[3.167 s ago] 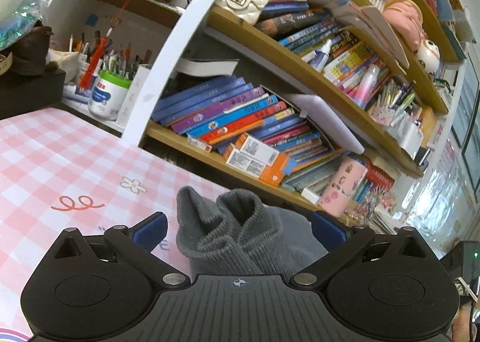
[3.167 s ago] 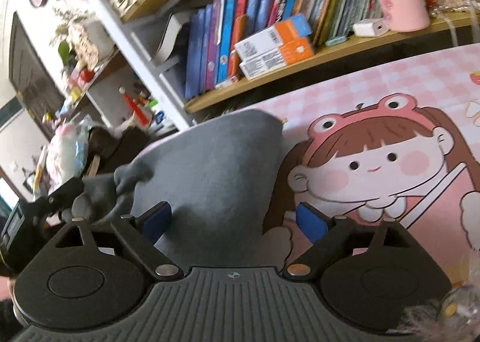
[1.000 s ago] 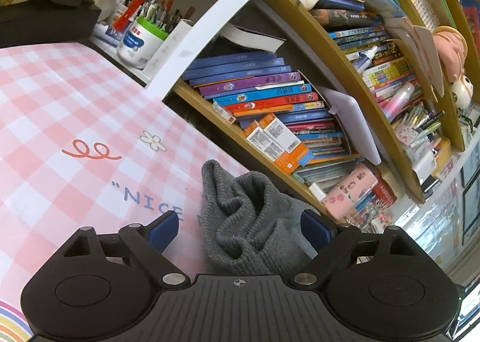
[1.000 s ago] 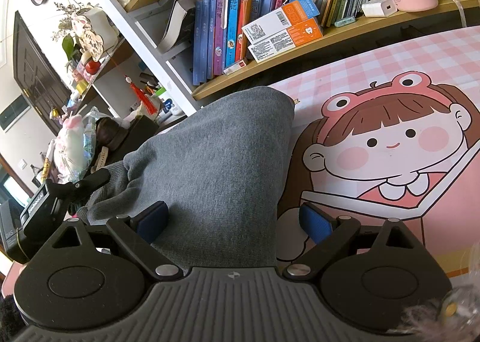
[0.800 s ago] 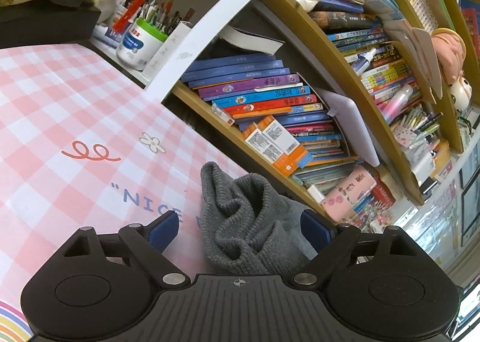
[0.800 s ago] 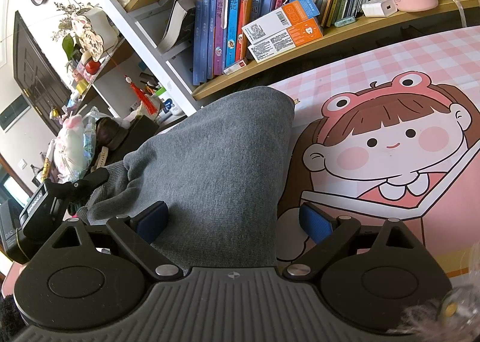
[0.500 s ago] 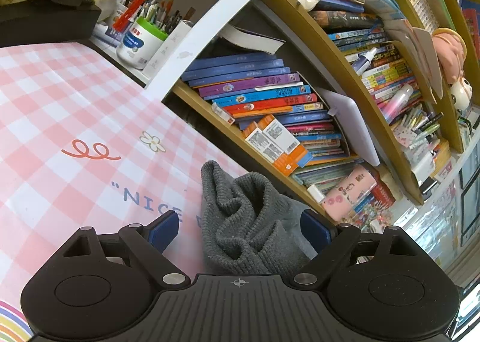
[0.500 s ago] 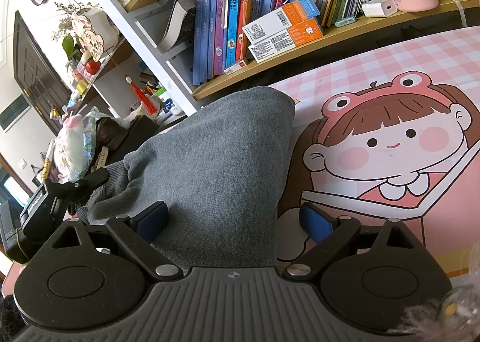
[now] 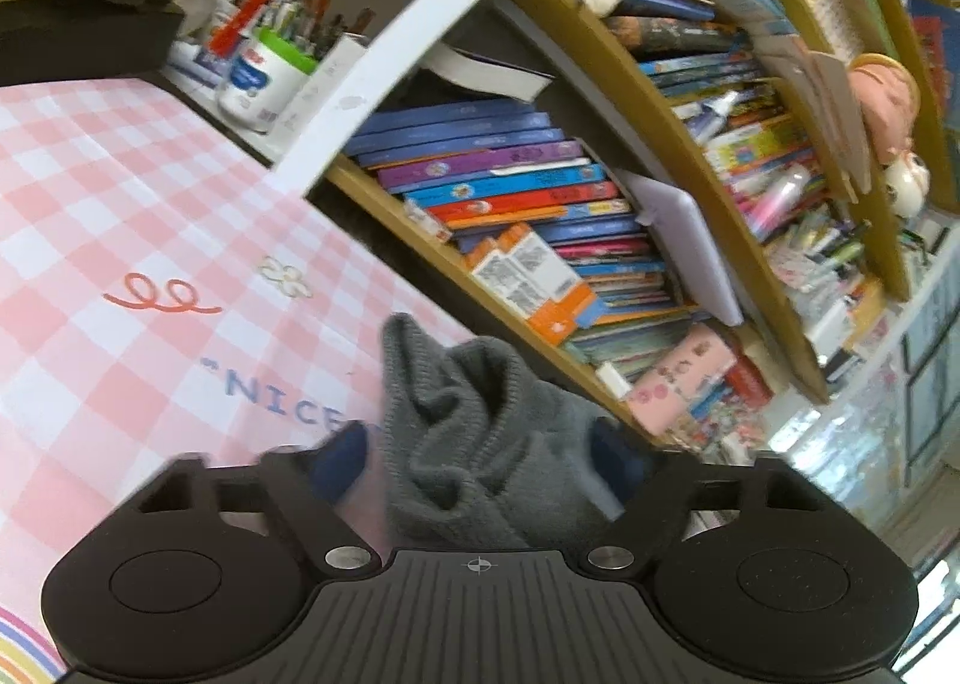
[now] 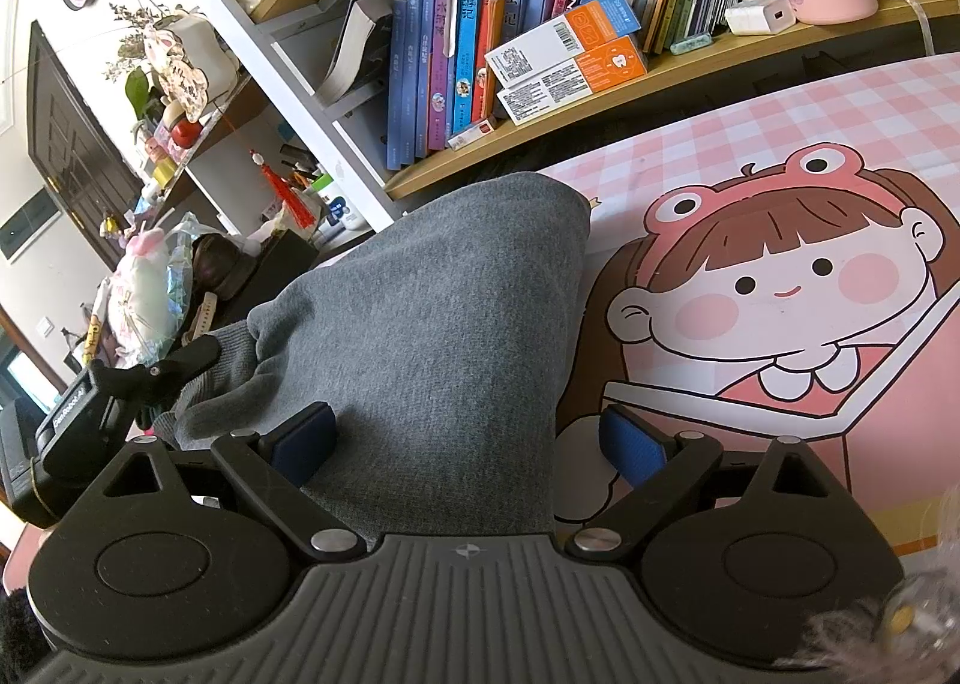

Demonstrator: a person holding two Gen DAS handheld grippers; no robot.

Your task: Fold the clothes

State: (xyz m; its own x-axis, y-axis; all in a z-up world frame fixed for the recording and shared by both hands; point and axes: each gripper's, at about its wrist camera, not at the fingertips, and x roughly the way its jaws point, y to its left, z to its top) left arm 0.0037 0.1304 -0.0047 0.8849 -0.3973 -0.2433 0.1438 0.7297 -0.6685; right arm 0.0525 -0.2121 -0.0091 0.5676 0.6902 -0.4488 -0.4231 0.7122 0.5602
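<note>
Left wrist view: blurred left tongs (image 9: 477, 459) closing around sweater (image 9: 462, 432); right tongs (image 10: 468, 441) released.

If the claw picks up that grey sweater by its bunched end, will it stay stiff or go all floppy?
Probably floppy: the grey sweater already slumps in soft folds, and its ribbed end is crumpled between the closing pads of the left claw. It likely won't slip much, since the knit looks rough. The rest would probably drag over the pink tablecloth instead of lifting flat.
</note>
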